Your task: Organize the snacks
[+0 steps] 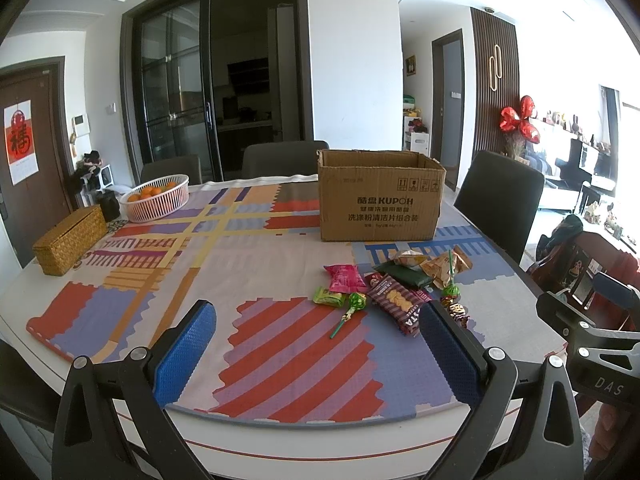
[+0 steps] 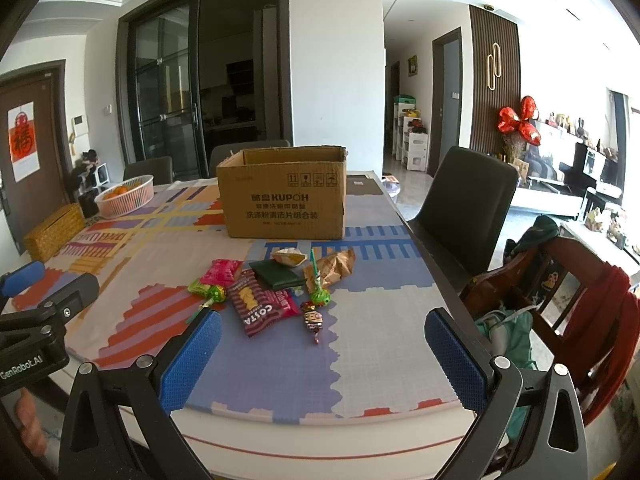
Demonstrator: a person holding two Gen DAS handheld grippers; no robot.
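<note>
Nearest your lens, your left gripper [image 1: 320,344] hangs over the near rim of the table [image 1: 360,436], its blue-padded fingers [image 1: 186,354] spread wide with nothing between them. Your right gripper [image 2: 322,354] sits the same way over the same edge, fingers [image 2: 456,360] parted wide and empty.

Sweeping from the left in the left wrist view, a woven box [image 1: 70,240] lies near the far left edge of the patterned cloth [image 1: 160,280]. Just beyond it stands a pink basket [image 1: 156,198] holding oranges [image 1: 150,192]. Further right, toward the back of the table, an open cardboard box [image 1: 380,200] stands upright, its top flaps folded away.

In front of that box lies the snack pile, well ahead of both grippers. From its left: a pink packet [image 2: 221,272], a small green packet [image 1: 329,296] and a green lollipop [image 2: 216,294] whose stick points toward you. Next comes the striped Costa biscuit packet [image 2: 260,306], touching a dark green flat packet [image 2: 276,274] behind it. A pale wrapped snack [image 2: 288,258] lies behind that, nearer the box. To the right, a tan crinkled bag [image 2: 336,264] lies beside a second green lollipop [image 2: 321,296], and a small dark wrapped candy [image 2: 313,320] rests nearest you.

A dark chair [image 2: 468,200] stands at the right side of the table, and a wooden high chair [image 2: 560,276] draped in red cloth is further right.
</note>
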